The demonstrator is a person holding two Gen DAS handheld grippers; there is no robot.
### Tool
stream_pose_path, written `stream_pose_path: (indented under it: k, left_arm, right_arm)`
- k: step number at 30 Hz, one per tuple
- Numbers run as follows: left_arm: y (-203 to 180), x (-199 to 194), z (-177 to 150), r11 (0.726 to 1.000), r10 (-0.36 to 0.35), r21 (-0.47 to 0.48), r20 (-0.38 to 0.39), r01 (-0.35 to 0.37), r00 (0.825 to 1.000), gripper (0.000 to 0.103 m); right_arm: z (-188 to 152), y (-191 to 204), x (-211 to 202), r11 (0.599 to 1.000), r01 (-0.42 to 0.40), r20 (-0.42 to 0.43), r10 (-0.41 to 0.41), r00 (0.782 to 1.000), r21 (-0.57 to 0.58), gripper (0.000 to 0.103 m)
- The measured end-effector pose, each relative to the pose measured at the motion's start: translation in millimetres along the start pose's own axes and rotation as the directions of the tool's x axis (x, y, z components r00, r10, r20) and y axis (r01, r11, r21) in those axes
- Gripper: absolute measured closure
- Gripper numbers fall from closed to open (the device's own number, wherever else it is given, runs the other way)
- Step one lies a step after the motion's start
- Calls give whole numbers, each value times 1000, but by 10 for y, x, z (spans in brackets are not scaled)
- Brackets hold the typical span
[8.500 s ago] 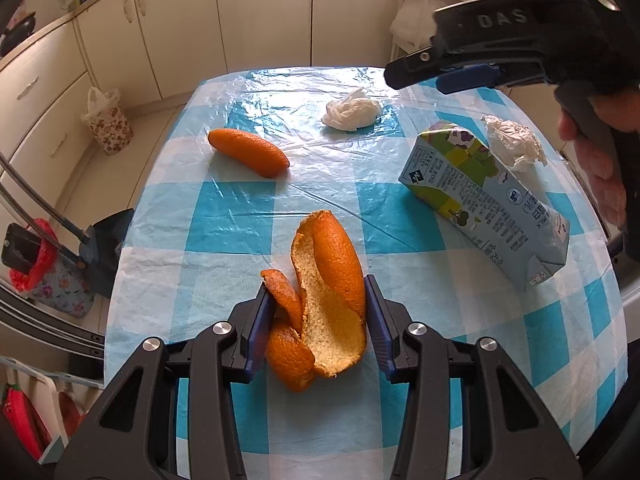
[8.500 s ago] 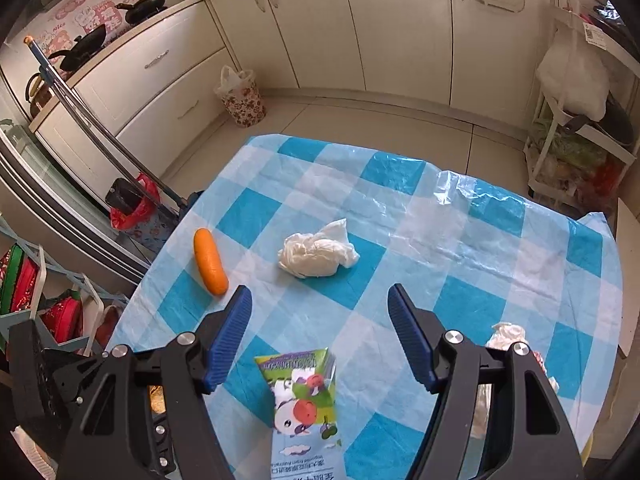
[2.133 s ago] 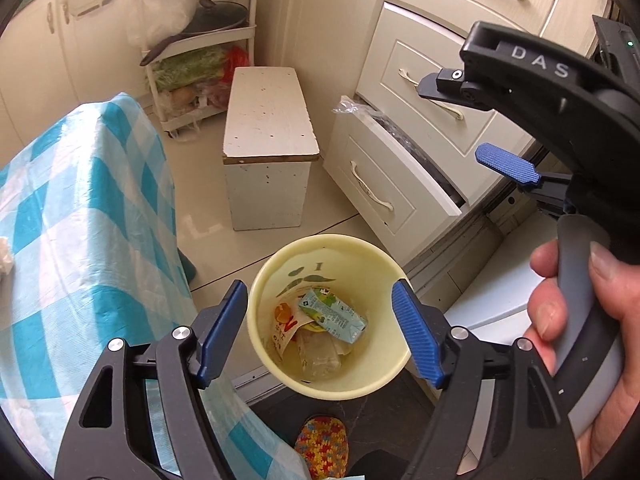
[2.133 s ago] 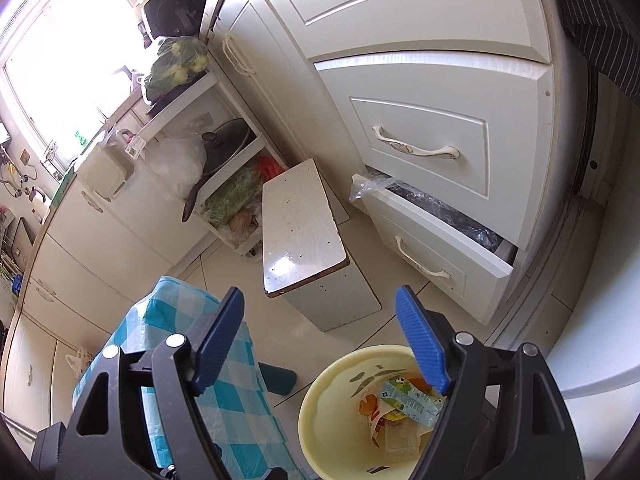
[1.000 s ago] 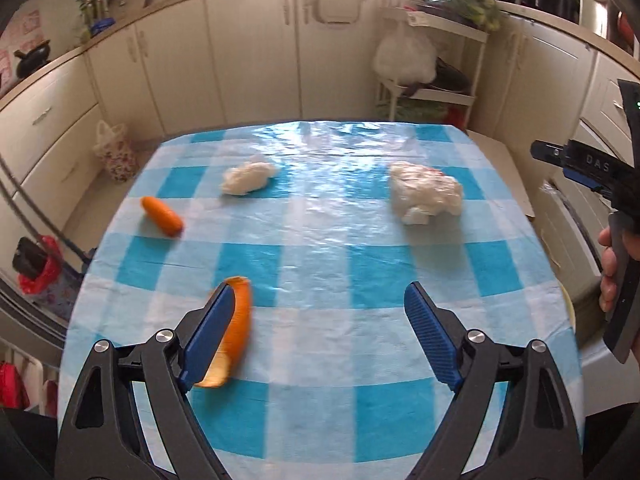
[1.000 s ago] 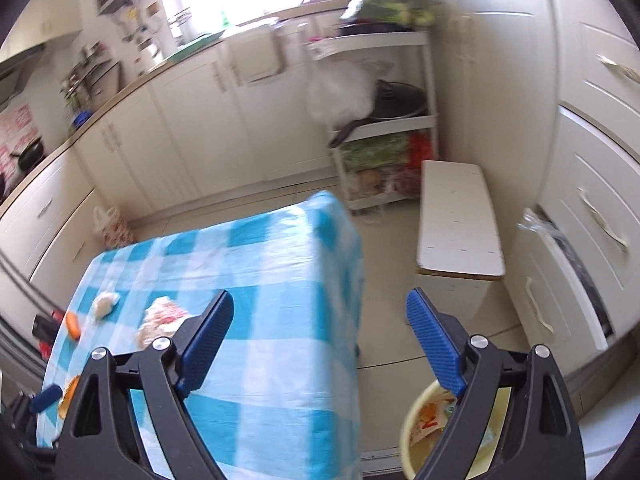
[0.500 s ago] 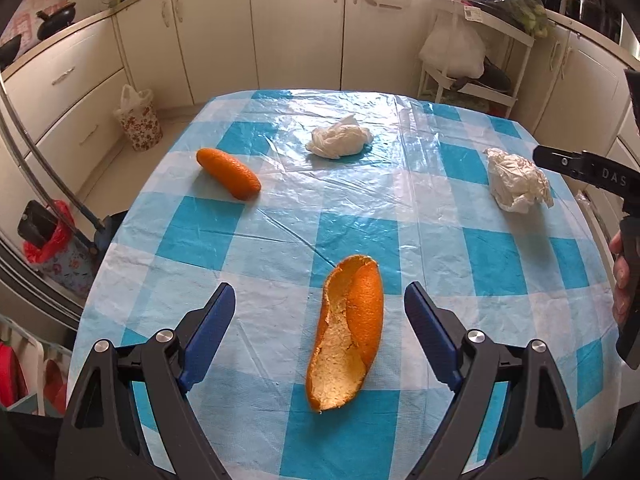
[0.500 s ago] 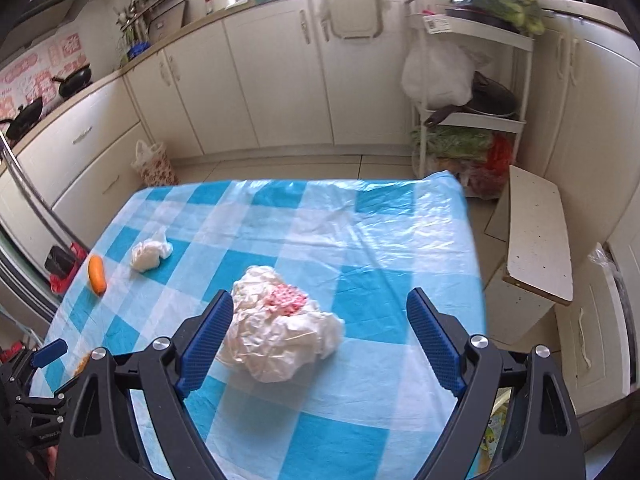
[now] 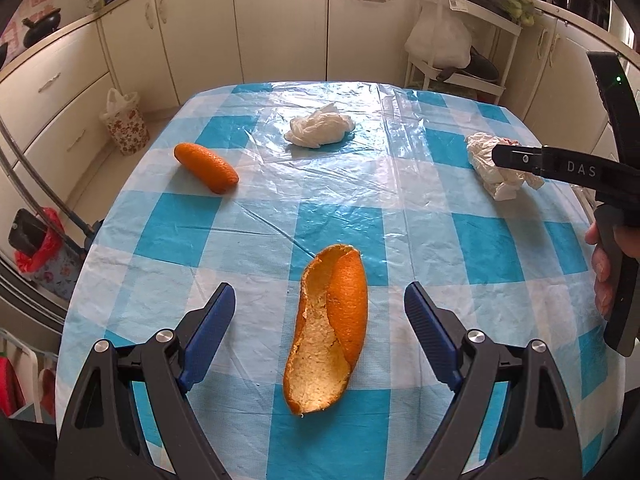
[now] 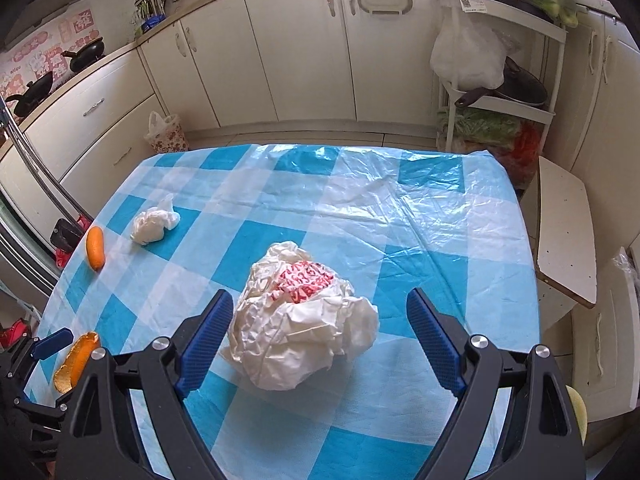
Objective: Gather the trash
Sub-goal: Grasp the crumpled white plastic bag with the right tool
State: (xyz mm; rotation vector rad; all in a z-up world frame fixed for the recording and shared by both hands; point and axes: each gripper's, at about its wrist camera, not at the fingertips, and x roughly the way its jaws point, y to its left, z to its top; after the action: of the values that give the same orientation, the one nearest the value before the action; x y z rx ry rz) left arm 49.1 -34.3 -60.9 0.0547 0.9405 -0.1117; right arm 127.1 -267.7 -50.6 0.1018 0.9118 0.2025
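Both tools hang spread and empty: the left gripper (image 9: 320,312) straddles the orange peel (image 9: 328,328), the right gripper (image 10: 320,320) the crumpled bag (image 10: 304,316) near the table's (image 10: 440,216) right edge. The curled peel could roll off one pad, and the loose bag may slip free or snag the plastic cover.

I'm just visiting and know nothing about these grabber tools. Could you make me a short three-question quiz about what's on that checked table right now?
1. True or false: the left gripper is clamped on the orange peel.
2. What lies between the right gripper's open jaws?
3. How many trash items remain on the table?

Key:
1. False; open, not touching.
2. The crumpled plastic bag.
3. Four: peel, bag, tissue wad, whole orange piece.
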Motion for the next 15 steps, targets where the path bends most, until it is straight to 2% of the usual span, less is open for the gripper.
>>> stream_pose_path:
  k: [2,5,10,13,15]
  left_arm:
    - [-6,-6,-9,1000,1,3,0,-1,1000,20]
    - [-12,-2,-10,1000,0,2,-4,0,1000,20]
    - [-8,19,-6,1000,-3,-5,-10,3,1000,20]
    - [-10,23,-5,1000,-3,-4,-8,2,1000,20]
    - [-2,29,-6,1000,-5,-3,-10,5,1000,20]
  right_arm:
    - [0,-4,25,1000,-20,-8,20,1000,9,18]
    - [-2,30,44,998,-66,-25,67,997,8,28]
    - [-21,204,32,990,-132,-63,130,990,-38,62]
    - [-43,290,-10,985,-161,-79,156,985,-57,70]
    - [-61,289,-83,977,-209,-86,206,975,-34,72]
